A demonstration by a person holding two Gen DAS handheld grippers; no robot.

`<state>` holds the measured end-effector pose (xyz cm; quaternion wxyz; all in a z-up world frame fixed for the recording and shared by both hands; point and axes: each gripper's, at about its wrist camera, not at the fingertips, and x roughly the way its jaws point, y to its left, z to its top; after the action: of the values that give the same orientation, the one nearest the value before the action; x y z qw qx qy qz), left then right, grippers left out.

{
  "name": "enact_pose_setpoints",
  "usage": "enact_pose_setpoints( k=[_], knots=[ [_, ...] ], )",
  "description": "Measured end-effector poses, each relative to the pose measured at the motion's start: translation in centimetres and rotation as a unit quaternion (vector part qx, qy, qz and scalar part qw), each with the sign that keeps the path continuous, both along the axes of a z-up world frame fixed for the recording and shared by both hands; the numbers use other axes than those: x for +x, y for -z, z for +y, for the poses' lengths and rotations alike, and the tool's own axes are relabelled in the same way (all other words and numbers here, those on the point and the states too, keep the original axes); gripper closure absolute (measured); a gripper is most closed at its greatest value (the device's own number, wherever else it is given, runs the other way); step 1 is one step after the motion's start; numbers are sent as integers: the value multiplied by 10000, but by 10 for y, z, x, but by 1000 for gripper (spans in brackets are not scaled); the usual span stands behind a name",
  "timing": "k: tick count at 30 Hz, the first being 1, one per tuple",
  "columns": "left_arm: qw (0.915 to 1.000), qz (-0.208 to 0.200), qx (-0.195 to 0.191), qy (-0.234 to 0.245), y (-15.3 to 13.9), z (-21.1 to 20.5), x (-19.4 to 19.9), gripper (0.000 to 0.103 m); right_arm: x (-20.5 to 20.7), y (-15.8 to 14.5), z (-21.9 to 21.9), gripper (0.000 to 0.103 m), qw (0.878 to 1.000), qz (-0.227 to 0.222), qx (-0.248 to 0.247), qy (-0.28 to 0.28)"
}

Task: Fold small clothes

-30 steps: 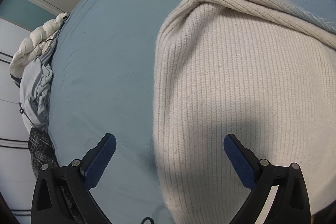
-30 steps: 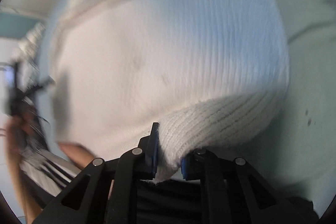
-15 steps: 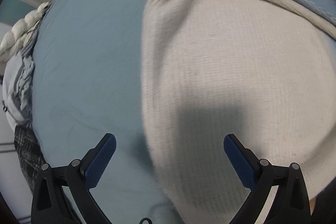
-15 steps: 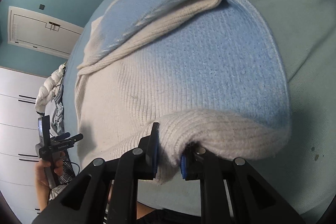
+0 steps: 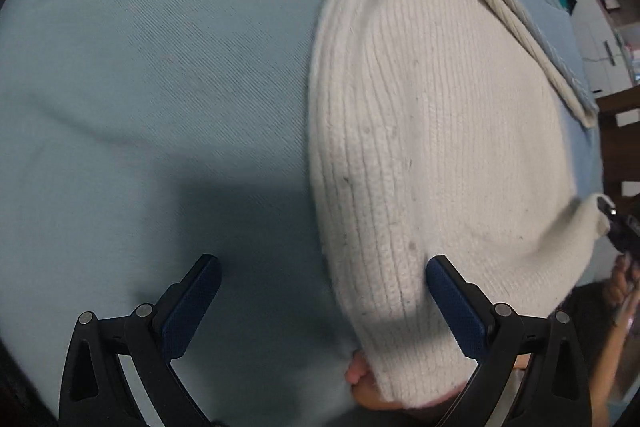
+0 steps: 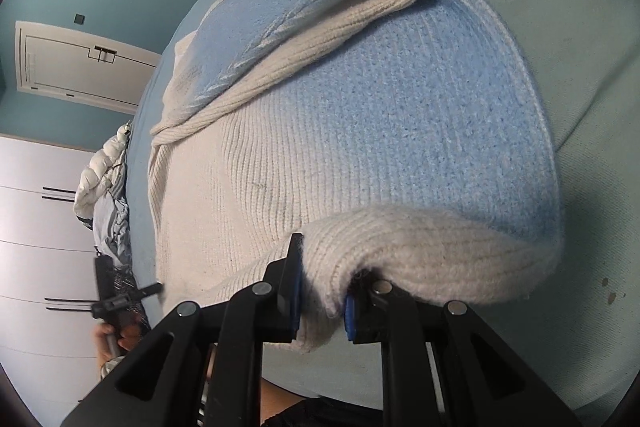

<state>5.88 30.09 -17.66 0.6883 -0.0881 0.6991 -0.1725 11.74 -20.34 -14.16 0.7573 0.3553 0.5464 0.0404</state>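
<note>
Sweater (image 5: 432,147) lay flat on the bed (image 5: 140,87), cream knit w/ a blue half toward the far right. Its long axis ran away from both cameras, hem near, neck far. R gripper (image 6: 320,301) was clamped on the near hem corner, a fold of knit pinched between the pads and lifted a bit off the sheet. L gripper (image 5: 320,301) hung wide open, empty, over the opposite near corner: 1 finger above bare sheet, the other above the knit, so the sweater's left edge ran up between the 2. That corner was nearer the L gripper, probably the next grab. Bare sheet left of the sweater gave plenty of room. Near bed edge sat close under both grippers; a foot showed below the hem.
</note>
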Motion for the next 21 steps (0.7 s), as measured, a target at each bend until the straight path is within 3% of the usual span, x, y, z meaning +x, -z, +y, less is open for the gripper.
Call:
enact_pose_setpoints(
  k=[4, 5, 6, 8, 9, 12, 14, 18, 21],
  knots=[
    [9986, -235, 303, 372, 0, -31, 1, 6, 0, 0, -1, 91, 10000, -19, 5, -24],
    [9974, -323, 373, 531, -3, -40, 1, 21, 0, -1, 0, 91, 10000, -20, -27, -43],
    [9955, -413, 469, 713, -7, -50, 1, 47, -1, -2, 0, 91, 10000, -24, -55, -70],
    [9941, -450, 533, 831, -14, -59, 4, 77, -1, -6, 4, 91, 9997, -77, -174, -157],
    [9946, -434, 429, 835, -18, -61, 6, 84, -3, -9, 6, 91, 9994, -142, -245, -177],
    [9954, -670, 151, 663, -48, -57, 11, 87, -14, -28, 15, 92, 9975, -523, -411, -243],
    [9928, -1054, -214, 521, -81, -51, 11, 88, -26, -47, 20, 92, 9947, -911, -400, -242],
    [9763, -1963, -878, 251, -155, -43, 4, 89, -62, -83, 19, 93, 9825, -1828, -282, 236],
    [9696, -2197, -1075, 43, -197, -33, 2, 90, -89, -112, 15, 94, 9681, -2393, -323, 663]
  ],
)
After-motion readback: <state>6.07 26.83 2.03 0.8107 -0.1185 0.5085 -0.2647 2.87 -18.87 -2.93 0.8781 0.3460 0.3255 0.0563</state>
